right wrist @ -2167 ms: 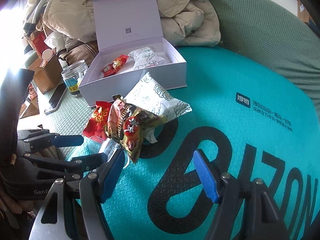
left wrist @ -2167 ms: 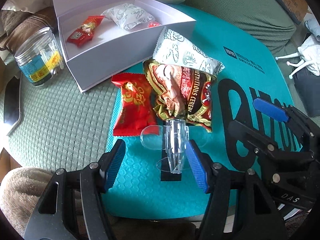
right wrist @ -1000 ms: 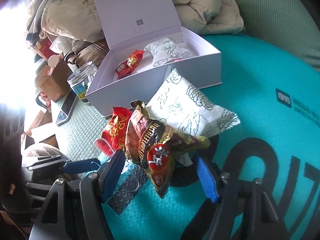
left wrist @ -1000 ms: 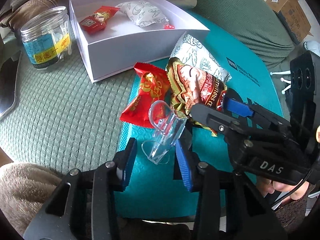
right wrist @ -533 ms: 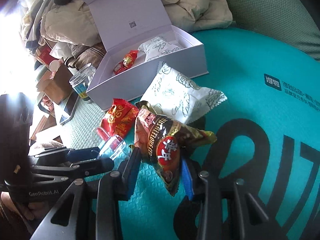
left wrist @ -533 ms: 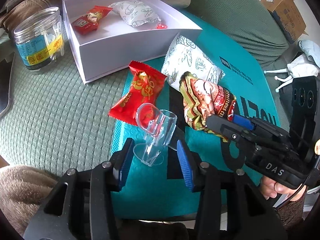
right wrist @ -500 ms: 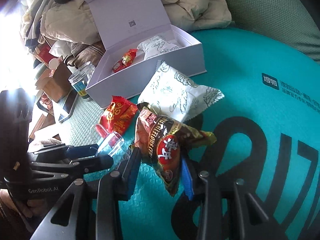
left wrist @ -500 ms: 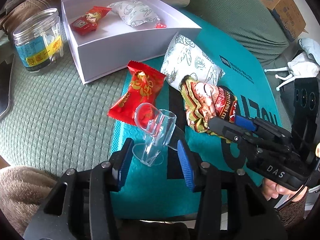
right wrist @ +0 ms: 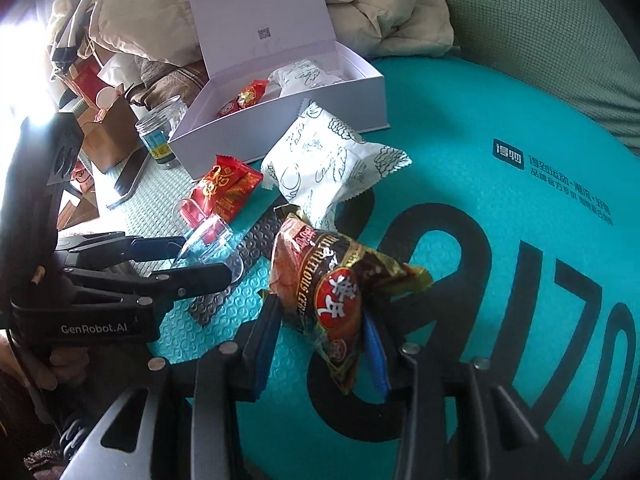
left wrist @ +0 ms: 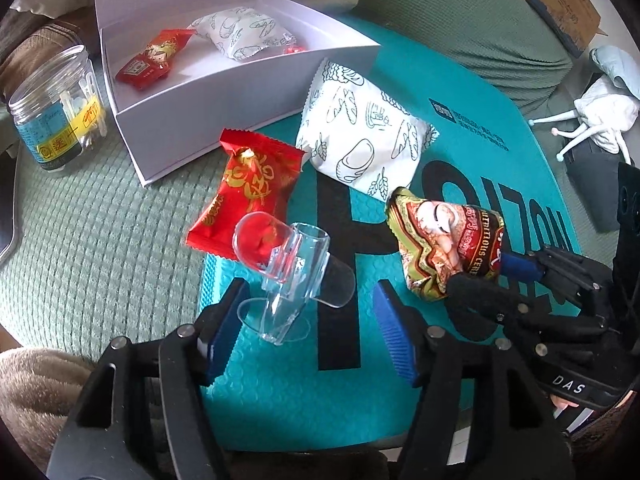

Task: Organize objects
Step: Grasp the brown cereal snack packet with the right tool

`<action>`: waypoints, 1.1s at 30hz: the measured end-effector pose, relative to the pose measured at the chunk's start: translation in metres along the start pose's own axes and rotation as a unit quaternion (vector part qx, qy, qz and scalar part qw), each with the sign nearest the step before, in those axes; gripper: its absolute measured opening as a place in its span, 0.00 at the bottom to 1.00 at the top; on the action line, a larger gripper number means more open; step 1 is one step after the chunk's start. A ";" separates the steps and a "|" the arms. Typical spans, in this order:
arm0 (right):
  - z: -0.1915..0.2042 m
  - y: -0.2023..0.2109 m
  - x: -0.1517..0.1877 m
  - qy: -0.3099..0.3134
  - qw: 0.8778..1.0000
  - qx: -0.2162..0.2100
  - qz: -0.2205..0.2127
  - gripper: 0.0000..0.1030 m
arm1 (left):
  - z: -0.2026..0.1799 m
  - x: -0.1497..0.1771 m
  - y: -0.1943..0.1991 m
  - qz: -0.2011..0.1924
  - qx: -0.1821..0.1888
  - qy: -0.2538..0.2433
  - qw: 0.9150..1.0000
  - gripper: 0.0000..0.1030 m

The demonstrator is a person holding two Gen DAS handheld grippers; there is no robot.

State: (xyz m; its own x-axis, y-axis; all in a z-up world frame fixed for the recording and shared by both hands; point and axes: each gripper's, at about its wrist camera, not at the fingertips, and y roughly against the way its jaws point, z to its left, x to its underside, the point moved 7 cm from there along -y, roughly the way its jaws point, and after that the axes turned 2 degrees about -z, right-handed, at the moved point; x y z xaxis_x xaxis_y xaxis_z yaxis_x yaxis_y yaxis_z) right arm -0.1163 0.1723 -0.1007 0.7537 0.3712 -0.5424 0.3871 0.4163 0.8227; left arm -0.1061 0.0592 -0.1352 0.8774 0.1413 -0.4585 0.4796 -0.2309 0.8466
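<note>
My left gripper (left wrist: 308, 332) hovers low over the teal mat (left wrist: 472, 92), and its jaws are opening. A clear plastic holder (left wrist: 288, 272) stands tilted between them, and neither pad presses on it. My right gripper (right wrist: 320, 344) is pinching a crumpled brown and gold cereal packet (right wrist: 324, 284) and holds it just above the mat. Its jaws are easing open slightly. A red snack packet (left wrist: 250, 192) and a white bread-print packet (left wrist: 360, 144) lie on the mat. Behind them the open white box (left wrist: 224, 92) holds a red sachet (left wrist: 152, 60) and another white packet (left wrist: 244, 36).
A clear jar (left wrist: 56, 116) with a blue and yellow label stands left of the box on green ribbed fabric. Piled clothes (right wrist: 384, 8) lie behind the box, with cardboard boxes (right wrist: 108, 136) at the far left. A hand grips the left tool at the lower left.
The right gripper shut on the brown packet, lifted it off the pile and carried it right. The left jaws widened away from the clear holder, which now stands tilted.
</note>
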 end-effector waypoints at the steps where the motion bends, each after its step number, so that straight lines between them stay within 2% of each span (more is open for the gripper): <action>1: 0.000 -0.001 0.000 0.000 1.000 -0.001 0.001 0.40 | 0.000 0.000 0.000 -0.003 0.000 -0.001 1.000 0.61; 4: 0.001 -0.004 -0.002 -0.001 1.000 0.002 0.002 0.51 | -0.008 0.002 0.006 -0.009 -0.002 -0.003 1.000 0.60; 6: 0.000 -0.007 -0.003 -0.004 1.000 0.005 0.004 0.53 | -0.005 0.000 0.003 -0.011 -0.008 -0.005 1.000 0.53; 14: -0.002 -0.012 -0.006 -0.011 1.000 0.006 0.001 0.55 | -0.002 -0.002 0.006 -0.020 -0.017 -0.006 1.000 0.35; 17: -0.002 -0.012 -0.007 -0.014 1.000 0.002 -0.003 0.55 | -0.005 0.000 0.006 -0.019 -0.017 -0.011 1.000 0.23; 20: -0.002 -0.012 -0.006 -0.014 1.000 0.000 -0.003 0.55 | -0.007 -0.001 0.004 -0.019 -0.017 -0.019 0.999 0.23; 26: -0.001 -0.010 -0.007 -0.012 1.000 -0.007 -0.010 0.40 | -0.008 0.000 0.007 -0.021 -0.021 -0.024 0.999 0.23; 29: 0.000 -0.008 -0.008 -0.010 1.000 -0.009 -0.013 0.37 | -0.009 -0.001 0.010 -0.027 -0.027 -0.029 0.999 0.23; 31: 0.001 -0.005 -0.010 -0.008 1.000 -0.006 -0.022 0.23 | -0.010 -0.003 0.014 -0.033 -0.033 -0.034 0.998 0.23; 33: -0.001 -0.002 -0.011 -0.010 1.000 -0.002 -0.026 0.23 | -0.011 -0.005 0.019 -0.040 -0.042 -0.042 0.997 0.23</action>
State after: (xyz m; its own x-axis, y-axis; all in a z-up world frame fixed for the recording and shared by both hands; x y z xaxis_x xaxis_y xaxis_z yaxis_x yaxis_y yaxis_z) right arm -0.1263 0.1679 -0.0967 0.7438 0.3319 -0.5802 0.4237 0.4371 0.7933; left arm -0.1013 0.0648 -0.1141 0.8358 0.0741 -0.5440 0.5489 -0.1391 0.8243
